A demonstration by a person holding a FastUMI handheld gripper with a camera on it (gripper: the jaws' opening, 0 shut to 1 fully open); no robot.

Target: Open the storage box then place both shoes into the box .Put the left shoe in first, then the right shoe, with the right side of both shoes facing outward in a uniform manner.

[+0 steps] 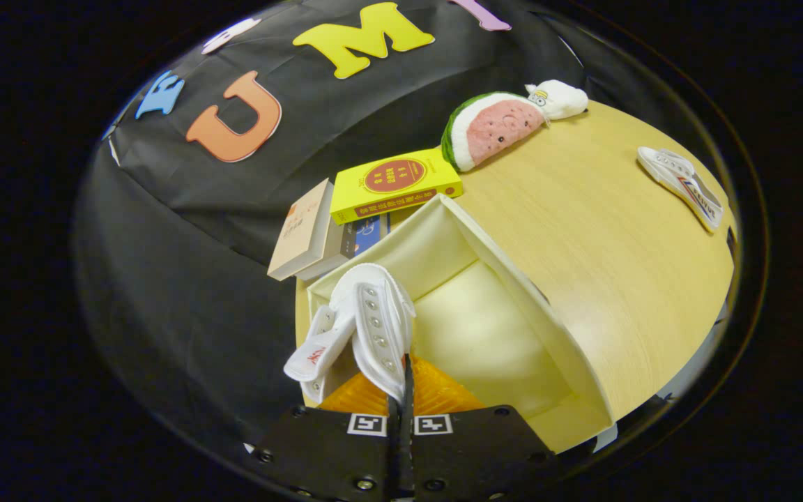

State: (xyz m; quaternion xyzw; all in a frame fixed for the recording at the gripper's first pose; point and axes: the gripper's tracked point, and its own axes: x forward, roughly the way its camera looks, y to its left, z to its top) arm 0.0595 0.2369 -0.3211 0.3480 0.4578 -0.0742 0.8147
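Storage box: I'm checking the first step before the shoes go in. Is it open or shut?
Open. The storage box shows its pale bare inside just beyond the claw, which is shut on a white shoe.

Gripper (405,390) at bottom of gripper view, tilted so the scene ahead runs at a slant. Two fingers (436,394) drawn close together, only a thin dark slit between them. They pinch the upper of the white shoe (366,324) at the eyelet edge, both pressing on it. Shoe hangs forward from the tips. Gripper body with two square markers sits below the fingers.
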